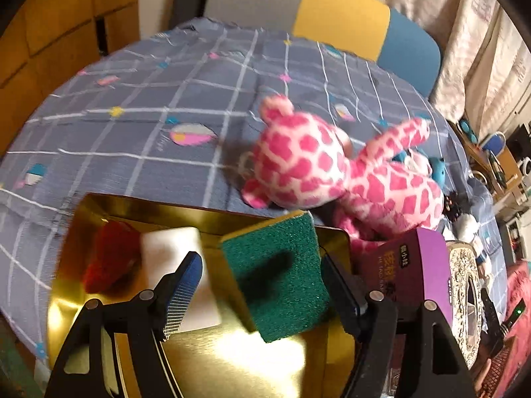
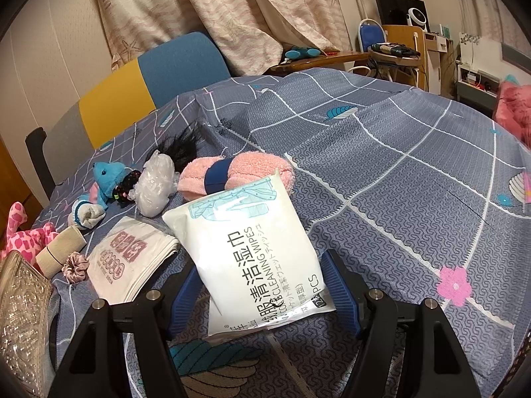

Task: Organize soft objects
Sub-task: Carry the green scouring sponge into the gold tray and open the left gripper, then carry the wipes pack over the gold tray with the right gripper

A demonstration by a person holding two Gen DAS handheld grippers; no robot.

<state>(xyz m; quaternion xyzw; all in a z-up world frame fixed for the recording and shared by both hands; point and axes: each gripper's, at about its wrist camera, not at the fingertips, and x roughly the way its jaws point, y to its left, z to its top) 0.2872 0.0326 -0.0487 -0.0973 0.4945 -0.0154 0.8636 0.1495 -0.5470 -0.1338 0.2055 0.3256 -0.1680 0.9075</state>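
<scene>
In the left wrist view my left gripper (image 1: 262, 285) is open; a green and yellow sponge (image 1: 278, 275) sits tilted between its fingers, over a gold tray (image 1: 232, 358). The tray holds a red soft thing (image 1: 113, 258) and a white pad (image 1: 179, 265). A pink spotted plush giraffe (image 1: 332, 172) lies just beyond the tray. In the right wrist view my right gripper (image 2: 262, 295) is shut on a white pack of cleaning wipes (image 2: 252, 248), held above the bed.
Behind the wipes lie a pink rolled towel (image 2: 232, 172), a crumpled plastic bag (image 2: 156, 185), a blue plush (image 2: 106, 175), a folded tissue pack (image 2: 129, 258), a pink scrunchie (image 2: 74, 267) and a beige roll (image 2: 59, 252). A purple box (image 1: 408, 272) and a silver ornate tin (image 1: 464, 301) stand right of the tray.
</scene>
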